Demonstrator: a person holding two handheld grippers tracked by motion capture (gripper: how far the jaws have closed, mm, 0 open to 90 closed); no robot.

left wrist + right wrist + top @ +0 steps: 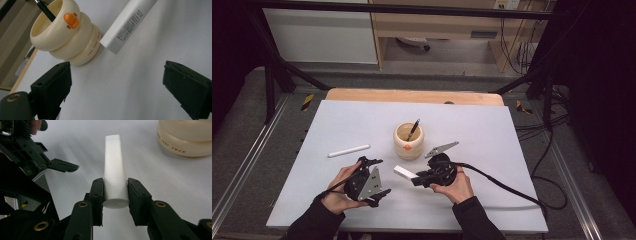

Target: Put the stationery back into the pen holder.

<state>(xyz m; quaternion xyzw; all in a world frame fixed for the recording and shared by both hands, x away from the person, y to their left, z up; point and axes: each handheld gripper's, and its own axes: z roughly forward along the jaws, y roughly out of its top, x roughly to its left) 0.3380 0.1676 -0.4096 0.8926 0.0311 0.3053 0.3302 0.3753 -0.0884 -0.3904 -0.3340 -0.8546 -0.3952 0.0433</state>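
High view: we see the right claw (414, 179) clamped on a white tube (404, 172), held low over the table (492, 200), just in front of the cream duck cup (408, 141). A dark pen (413, 129) already stands in that cup. The left claw (378, 176) sits near the tube, jaws apart w/ nothing in them. A white stick (348, 150) lies to the left, untouched

Left gripper view: jaws wide, bare table between; the tube (128, 25) hangs ahead beside the cup (66, 33)

Right gripper view: pads pinch the tube (114, 176) at its cap end, flat end pointing away

We judge the pickup done; tube not yet in the cup, and the stick prob. left too
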